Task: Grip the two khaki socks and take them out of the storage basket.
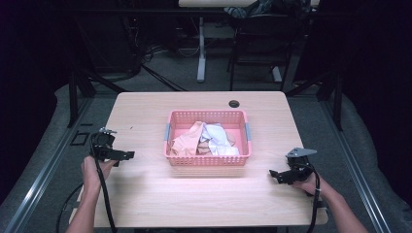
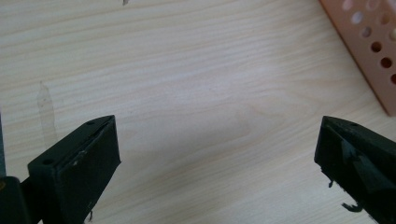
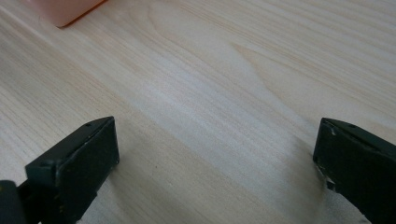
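I hold my left gripper (image 1: 127, 155) over the wooden table (image 1: 145, 194), near the left edge. Its two black jaws are wide apart and there is nothing between them, just bare wood. My right gripper (image 1: 274, 174) is near the right edge of the table, and its jaws are spread wide too, with nothing in them. The pink basket (image 1: 208, 160) sits in the middle of the table, between my two grippers and apart from both. It has little holes all round its walls and a grey handle on each short end. Inside it lie crumpled clothes (image 1: 206, 140), some peach and some white. In my left gripper view a corner of the basket (image 2: 369, 51) shows at the top right
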`<state>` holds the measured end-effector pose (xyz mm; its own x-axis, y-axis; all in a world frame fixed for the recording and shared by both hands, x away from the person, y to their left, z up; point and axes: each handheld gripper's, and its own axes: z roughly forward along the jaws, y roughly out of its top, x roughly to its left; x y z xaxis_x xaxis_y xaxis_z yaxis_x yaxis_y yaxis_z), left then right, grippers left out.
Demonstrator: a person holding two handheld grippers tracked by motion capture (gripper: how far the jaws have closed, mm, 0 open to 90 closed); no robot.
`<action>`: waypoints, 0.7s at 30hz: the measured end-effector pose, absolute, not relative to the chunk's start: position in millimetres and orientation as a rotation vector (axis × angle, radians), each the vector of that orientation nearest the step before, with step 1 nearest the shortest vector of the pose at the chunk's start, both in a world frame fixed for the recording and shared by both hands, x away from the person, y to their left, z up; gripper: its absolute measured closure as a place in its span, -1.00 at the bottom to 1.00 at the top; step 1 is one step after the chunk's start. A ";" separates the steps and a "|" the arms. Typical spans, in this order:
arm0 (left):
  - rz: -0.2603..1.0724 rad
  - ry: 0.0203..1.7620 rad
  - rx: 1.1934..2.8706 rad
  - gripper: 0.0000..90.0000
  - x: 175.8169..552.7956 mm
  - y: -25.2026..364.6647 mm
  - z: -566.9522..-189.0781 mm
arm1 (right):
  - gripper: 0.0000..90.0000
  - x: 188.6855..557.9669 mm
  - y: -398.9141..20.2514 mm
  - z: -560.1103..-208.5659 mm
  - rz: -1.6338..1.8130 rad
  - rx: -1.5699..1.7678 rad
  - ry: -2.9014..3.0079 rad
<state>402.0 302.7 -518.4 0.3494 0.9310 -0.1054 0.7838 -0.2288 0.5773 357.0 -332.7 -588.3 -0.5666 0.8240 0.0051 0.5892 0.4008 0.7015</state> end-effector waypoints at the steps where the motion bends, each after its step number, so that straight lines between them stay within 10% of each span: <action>1: 0.351 1.484 2.071 -1.00 402.6 301.9 -516.0 | -1.00 357.0 -332.7 -588.4 0.957 1.224 2.320; 21: 0.376 1.351 2.091 -1.00 423.0 262.0 -465.8 | -1.00 356.9 -332.7 -588.4 0.957 1.224 2.320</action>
<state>423.0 262.0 -465.8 0.4381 0.8946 -0.0886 0.7202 -0.2903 0.6301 356.9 -332.7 -588.4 -0.5669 0.8237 0.0067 0.5889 0.3996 0.7025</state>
